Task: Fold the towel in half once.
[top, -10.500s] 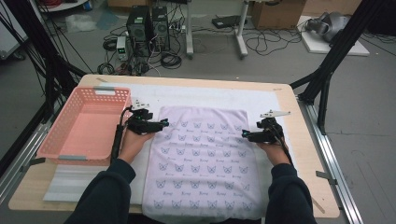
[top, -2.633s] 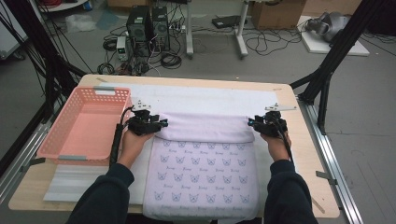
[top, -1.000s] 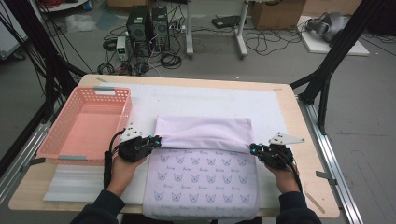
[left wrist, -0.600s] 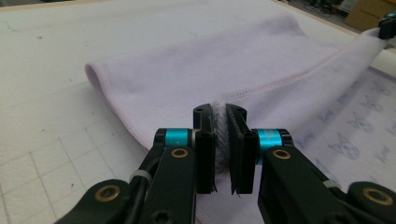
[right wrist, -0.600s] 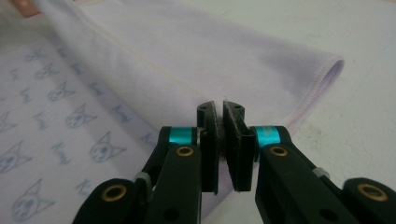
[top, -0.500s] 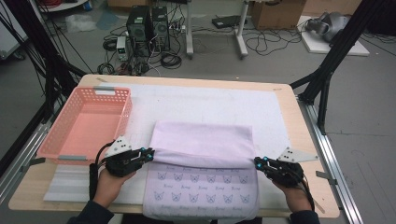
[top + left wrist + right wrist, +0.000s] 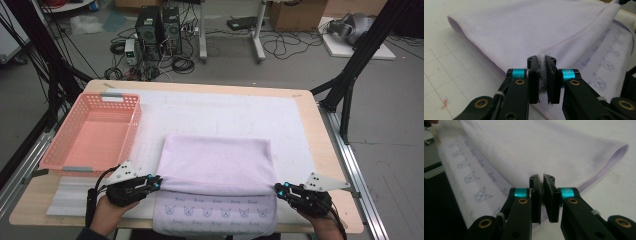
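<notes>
Fold's nearly there: both the left gripper (image 7: 156, 183) and right gripper (image 7: 278, 188) are pinched tight on the lilac towel's (image 7: 216, 162) doubled-over edge, short of the table's (image 7: 320, 145) near side, so a printed strip needs covering before letting go.

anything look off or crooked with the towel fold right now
Nothing stands out. The lilac towel lies folded over squarely, both grippers pinching its doubled edge, a printed strip still uncovered at the table's near edge. The pink basket sits straight.
</notes>
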The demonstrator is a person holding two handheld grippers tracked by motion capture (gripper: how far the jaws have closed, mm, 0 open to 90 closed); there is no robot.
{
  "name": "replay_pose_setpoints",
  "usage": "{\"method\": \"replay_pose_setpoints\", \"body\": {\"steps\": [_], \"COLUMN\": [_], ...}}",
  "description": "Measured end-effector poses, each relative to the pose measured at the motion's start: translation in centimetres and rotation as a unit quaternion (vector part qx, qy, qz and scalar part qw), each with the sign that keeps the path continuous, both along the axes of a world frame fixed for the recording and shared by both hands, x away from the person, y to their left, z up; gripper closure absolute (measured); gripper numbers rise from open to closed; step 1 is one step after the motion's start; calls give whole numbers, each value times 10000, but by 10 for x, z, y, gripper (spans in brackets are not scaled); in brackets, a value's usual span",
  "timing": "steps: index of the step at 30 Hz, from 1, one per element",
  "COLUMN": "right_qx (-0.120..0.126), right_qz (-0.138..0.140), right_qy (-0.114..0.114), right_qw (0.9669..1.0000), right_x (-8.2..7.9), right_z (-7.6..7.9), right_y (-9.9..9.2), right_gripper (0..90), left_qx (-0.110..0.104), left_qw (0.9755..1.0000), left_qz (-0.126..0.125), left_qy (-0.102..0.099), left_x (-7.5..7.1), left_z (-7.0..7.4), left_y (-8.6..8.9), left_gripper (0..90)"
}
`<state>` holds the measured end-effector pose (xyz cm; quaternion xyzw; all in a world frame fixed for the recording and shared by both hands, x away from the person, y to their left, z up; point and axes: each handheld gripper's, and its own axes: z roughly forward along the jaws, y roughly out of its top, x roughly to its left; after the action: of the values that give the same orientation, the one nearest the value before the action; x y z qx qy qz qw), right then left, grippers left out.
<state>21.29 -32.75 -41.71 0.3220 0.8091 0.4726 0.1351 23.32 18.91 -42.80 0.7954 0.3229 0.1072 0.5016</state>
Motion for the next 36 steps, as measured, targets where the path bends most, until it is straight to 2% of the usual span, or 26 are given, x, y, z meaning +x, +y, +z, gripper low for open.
{"method": "replay_pose_setpoints", "body": {"steps": [4, 6, 8, 10, 13, 14, 16, 17, 20, 22, 23, 25, 28, 29, 32, 34, 36], "right_qx": [-42, -2, 16, 131, 338, 392, 304, 264, -75, -239, -366, -403, -559, -585, -705, -714, -681], "right_qz": [120, 161, 113, -34, -449, -571, -839, -963, -1214, -1384, -1528, -1720, -1862, -1890, -1960, -1924, -1893], "right_qy": [85, 336, 375, 322, 199, 161, 94, 143, 70, 71, 57, 144, 242, 350, 542, 620, 644], "right_qw": [9999, 9993, 9992, 9994, 9982, 9975, 9960, 9949, 9925, 9901, 9876, 9842, 9806, 9796, 9766, 9767, 9774], "right_x": [-6, -9, -11, -10, -1, 4, 17, 25, 49, 65, 77, 95, 115, 122, 132, 135, 135], "right_z": [-2, -3, -2, 1, 4, 4, 3, 2, -4, -8, -10, -14, -19, -22, -27, -30, -30], "right_y": [0, -1, -5, -9, -14, -14, -12, -9, 3, 10, 13, 17, 21, 23, 24, 24, 23], "right_gripper": [835, 758, 693, 651, 602, 602, 605, 605, 572, 536, 529, 513, 495, 492, 486, 495, 522], "left_qx": [107, 27, -185, -351, -363, -336, -287, -294, -299, -220, -217, -74, 176, 277, 385, 384, 475], "left_qw": [9997, 9997, 9998, 9991, 9982, 9978, 9966, 9961, 9941, 9932, 9920, 9904, 9881, 9870, 9838, 9826, 9825], "left_qz": [-209, -197, -26, 235, 470, 557, 753, 809, 1030, 1140, 1243, 1382, 1524, 1575, 1721, 1761, 1717], "left_qy": [96, 161, 93, -28, -109, -138, -172, -174, -138, -53, -16, 66, 115, 161, 333, 455, 542], "left_x": [-7, -8, -6, -1, 9, 14, 28, 34, 62, 83, 90, 108, 126, 131, 143, 147, 149], "left_z": [-4, -2, 4, 11, 16, 18, 20, 20, 21, 19, 17, 12, 4, 1, -6, -10, -14], "left_y": [0, 3, 8, 14, 13, 11, 4, 2, -10, -17, -19, -26, -32, -33, -34, -34, -35], "left_gripper": [779, 619, 495, 469, 454, 454, 445, 439, 417, 404, 398, 394, 400, 400, 397, 397, 399]}}
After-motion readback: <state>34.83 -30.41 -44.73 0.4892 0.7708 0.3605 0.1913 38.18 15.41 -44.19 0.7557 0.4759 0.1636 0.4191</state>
